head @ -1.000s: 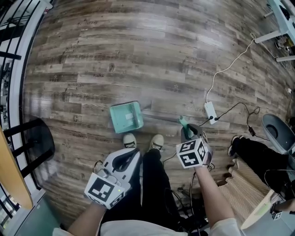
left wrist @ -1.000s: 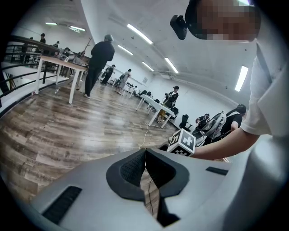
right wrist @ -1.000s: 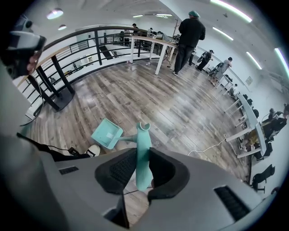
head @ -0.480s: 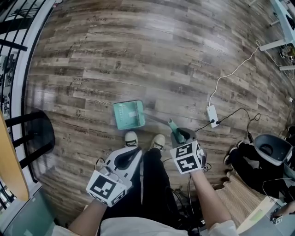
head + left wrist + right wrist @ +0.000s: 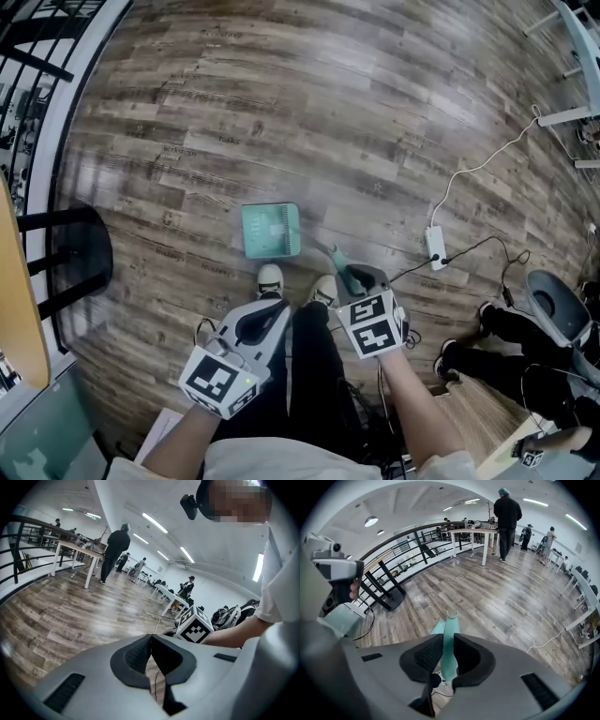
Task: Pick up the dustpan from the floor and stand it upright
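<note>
The teal dustpan [image 5: 271, 230] lies with its pan on the wood floor just ahead of the person's shoes [image 5: 270, 278]. Its long handle [image 5: 334, 255] slopes up to the right into my right gripper [image 5: 354, 278]. In the right gripper view the teal handle [image 5: 449, 634] stands between the two black pads of the right gripper [image 5: 448, 651], which press on it. These jaws have just been closing with the handle between them. My left gripper [image 5: 258, 323] hangs over the person's left leg. It is shut and holds nothing; the left gripper [image 5: 151, 648] shows its pads meeting.
A white power strip [image 5: 436, 247] with cables lies on the floor to the right. A black stand base [image 5: 80, 253] and a railing are at the left. Another person's legs [image 5: 506, 328] and a grey seat [image 5: 558, 295] sit at the right edge.
My right gripper has moved left toward the pan with the handle in it. The handle now slopes more steeply and the pan has turned squarer to the feet. The left gripper has barely shifted.
</note>
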The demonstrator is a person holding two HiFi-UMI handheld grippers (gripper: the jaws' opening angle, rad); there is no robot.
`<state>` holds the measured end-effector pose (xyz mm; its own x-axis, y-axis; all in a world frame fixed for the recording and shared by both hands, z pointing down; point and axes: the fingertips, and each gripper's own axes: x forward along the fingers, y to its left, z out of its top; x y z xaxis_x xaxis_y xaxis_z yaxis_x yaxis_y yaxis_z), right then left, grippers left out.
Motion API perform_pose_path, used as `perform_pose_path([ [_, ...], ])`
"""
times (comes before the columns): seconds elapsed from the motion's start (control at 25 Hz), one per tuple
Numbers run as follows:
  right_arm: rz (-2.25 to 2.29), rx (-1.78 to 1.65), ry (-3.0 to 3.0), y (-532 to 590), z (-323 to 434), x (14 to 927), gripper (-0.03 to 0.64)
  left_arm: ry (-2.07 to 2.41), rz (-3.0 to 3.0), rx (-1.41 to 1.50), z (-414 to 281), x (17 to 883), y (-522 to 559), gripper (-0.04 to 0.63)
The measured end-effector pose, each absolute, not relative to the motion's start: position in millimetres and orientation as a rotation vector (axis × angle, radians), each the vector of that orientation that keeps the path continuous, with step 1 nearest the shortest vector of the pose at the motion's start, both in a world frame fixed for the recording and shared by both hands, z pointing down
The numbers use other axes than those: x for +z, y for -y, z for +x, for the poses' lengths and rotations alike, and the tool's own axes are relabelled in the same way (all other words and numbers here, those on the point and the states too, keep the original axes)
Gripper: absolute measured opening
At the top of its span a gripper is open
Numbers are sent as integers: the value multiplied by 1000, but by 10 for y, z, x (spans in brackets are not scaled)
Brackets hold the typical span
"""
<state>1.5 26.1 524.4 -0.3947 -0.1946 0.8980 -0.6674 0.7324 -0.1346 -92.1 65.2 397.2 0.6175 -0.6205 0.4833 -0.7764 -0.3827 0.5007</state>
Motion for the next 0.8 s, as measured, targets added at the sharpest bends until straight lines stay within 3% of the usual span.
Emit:
perform_pose_path([
  [0.8, 534, 642, 2027, -407, -606, 5146, 48, 1190, 2071, 250, -1233, 3890, -865, 25],
])
